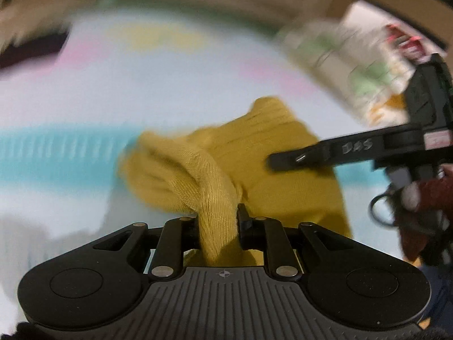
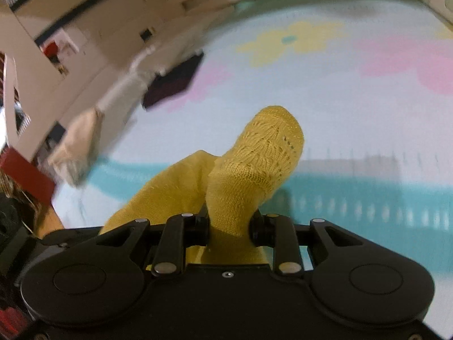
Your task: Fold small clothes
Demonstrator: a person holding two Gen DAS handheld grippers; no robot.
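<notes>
A small mustard-yellow knitted garment point(image 1: 271, 147) is held up over a pale blue mat. My left gripper point(image 1: 218, 223) is shut on a bunched fold of it, and the cloth passes between the jaws. My right gripper point(image 2: 229, 221) is shut on another part of the same garment point(image 2: 254, 164), which sticks up past the jaws. In the left wrist view the right gripper's black finger point(image 1: 311, 155) reaches in from the right over the garment. Both views are blurred by motion.
The mat point(image 2: 354, 107) has pink and yellow flower shapes and a teal stripe. A dark cloth point(image 2: 172, 82) and a beige cloth point(image 2: 76, 144) lie at its left edge. A patterned cloth point(image 1: 354, 65) lies at the right. Cardboard boxes point(image 2: 85, 28) stand behind.
</notes>
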